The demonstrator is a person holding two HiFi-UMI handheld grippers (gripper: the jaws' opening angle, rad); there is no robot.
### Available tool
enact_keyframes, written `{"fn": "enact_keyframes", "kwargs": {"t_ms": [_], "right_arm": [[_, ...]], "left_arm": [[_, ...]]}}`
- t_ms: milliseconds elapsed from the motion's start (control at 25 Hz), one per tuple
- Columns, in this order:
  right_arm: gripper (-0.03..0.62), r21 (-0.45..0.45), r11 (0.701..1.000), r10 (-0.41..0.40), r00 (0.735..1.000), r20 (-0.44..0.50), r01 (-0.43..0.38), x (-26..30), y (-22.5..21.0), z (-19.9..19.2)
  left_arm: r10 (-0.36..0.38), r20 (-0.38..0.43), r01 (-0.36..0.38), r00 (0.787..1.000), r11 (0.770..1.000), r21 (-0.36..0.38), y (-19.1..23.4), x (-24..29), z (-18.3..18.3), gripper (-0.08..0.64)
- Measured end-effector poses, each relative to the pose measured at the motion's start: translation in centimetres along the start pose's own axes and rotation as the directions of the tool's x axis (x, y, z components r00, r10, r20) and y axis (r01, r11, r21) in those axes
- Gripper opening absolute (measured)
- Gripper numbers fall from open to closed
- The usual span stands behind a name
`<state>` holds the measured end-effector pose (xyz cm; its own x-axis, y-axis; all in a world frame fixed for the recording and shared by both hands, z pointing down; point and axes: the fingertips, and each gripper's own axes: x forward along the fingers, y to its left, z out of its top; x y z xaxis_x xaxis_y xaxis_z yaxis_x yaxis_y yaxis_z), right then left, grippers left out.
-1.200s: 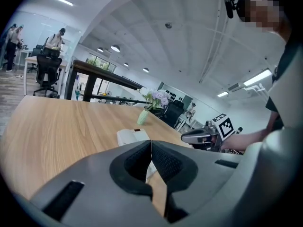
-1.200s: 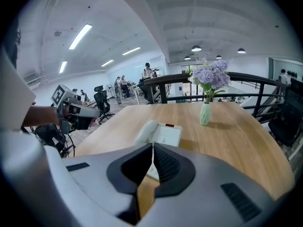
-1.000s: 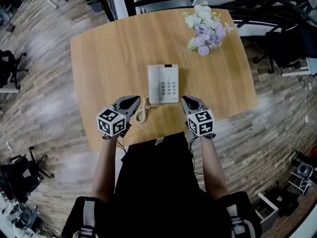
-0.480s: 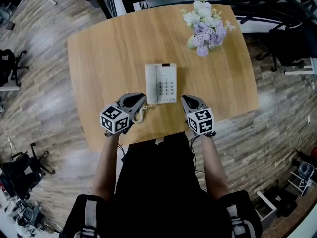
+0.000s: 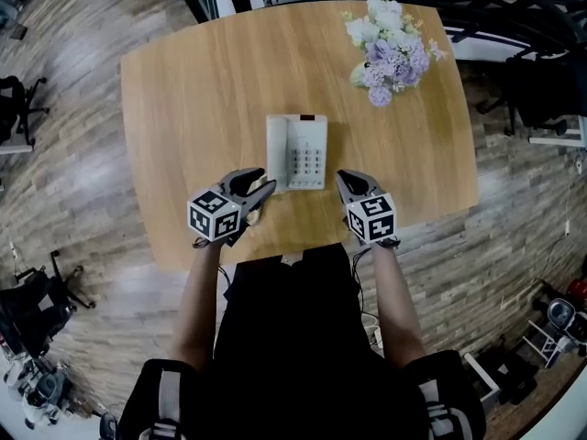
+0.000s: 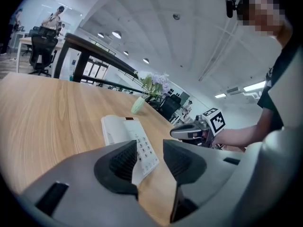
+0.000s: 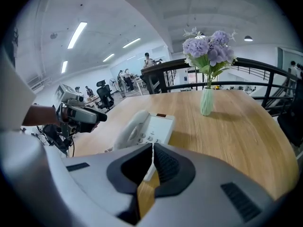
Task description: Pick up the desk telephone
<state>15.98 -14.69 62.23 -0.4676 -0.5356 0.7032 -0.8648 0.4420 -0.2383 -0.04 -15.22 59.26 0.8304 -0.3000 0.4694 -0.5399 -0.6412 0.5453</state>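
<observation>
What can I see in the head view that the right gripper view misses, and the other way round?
Only the head view shows the floor and the whole outline of the table. Only the right gripper view shows the ceiling lights, people far behind, and that the right gripper has its jaws shut, nothing between them. Both show the telephone, the flowers and the table.

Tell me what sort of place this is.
Most likely an open-plan office. A desk telephone sits on a wooden table, an office chair stands by desks in the background, and strip lights run along the ceiling.
</observation>
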Motion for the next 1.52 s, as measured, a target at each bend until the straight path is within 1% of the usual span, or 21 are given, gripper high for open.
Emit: {"fn": "enact_keyframes", "kwargs": {"t_ms": [200, 440, 680, 800, 880, 1000, 1040, 1080, 1120, 1160, 1280, 1520], "right_arm": [[0.026, 0.001, 1.0, 0.015, 1.0, -0.021, -0.015, 1.2, -0.5, 0.0], [0.026, 0.007, 0.999, 0.037, 0.998, -0.045, -0.037, 2.6, -1.0, -0.2], [0.026, 0.023, 0.996, 0.087, 0.995, -0.049, -0.086, 3.9, -1.1, -0.3], [0.026, 0.045, 0.993, 0.112, 0.993, -0.037, -0.111, 4.5, -1.2, -0.1], [0.026, 0.048, 0.993, 0.105, 0.994, -0.039, -0.103, 4.8, -1.4, -0.3], [0.029, 0.028, 0.995, 0.098, 0.994, -0.047, -0.097, 5.6, -1.3, -0.5], [0.038, 0.027, 0.993, 0.114, 0.993, -0.044, -0.112, 5.9, -1.1, -0.5], [0.085, 0.03, 0.99, 0.136, 0.99, -0.038, -0.135, 6.3, -0.9, -0.4], [0.161, 0.033, 0.987, 0.159, 0.987, -0.033, -0.158, 6.6, -0.6, -0.3], [0.201, 0.034, 0.984, 0.175, 0.984, -0.03, -0.174, 6.9, -0.5, -0.3], [0.238, 0.039, 0.982, 0.186, 0.982, -0.034, -0.185, 7.6, -0.6, -0.5], [0.247, 0.114, 0.972, 0.215, 0.975, -0.057, -0.207, 8.6, -1.4, -1.8]], "left_arm": [[0.01, -0.031, -0.011, 0.999, 0.999, -0.035, 1.2, 1.1, -0.9, 0.241], [0.017, -0.061, -0.022, 0.998, 0.997, -0.079, 2.9, 2.7, -1.6, 0.3], [0.037, -0.079, -0.046, 0.996, 0.993, -0.111, 4.3, 4.0, -2.3, 0.325], [0.042, -0.075, -0.053, 0.996, 0.988, -0.144, 5.2, 4.6, -2.4, 0.328], [0.043, -0.075, -0.055, 0.996, 0.984, -0.168, 5.5, 5.1, -2.6, 0.328], [0.045, -0.088, -0.061, 0.995, 0.981, -0.183, 5.8, 5.7, -3.2, 0.328], [0.048, -0.092, -0.065, 0.995, 0.98, -0.187, 5.9, 6.0, -3.3, 0.331], [0.052, -0.095, -0.069, 0.994, 0.979, -0.191, 6.0, 6.3, -3.4, 0.334], [0.057, -0.098, -0.075, 0.994, 0.978, -0.193, 6.2, 6.6, -3.5, 0.339], [0.061, -0.101, -0.08, 0.993, 0.977, -0.195, 6.3, 6.8, -3.7, 0.343], [0.069, -0.112, -0.09, 0.991, 0.976, -0.197, 6.7, 7.5, -4.0, 0.355], [0.057, -0.104, -0.077, 0.993, 0.976, -0.205, 6.8, 8.2, -3.9, 0.364]]}}
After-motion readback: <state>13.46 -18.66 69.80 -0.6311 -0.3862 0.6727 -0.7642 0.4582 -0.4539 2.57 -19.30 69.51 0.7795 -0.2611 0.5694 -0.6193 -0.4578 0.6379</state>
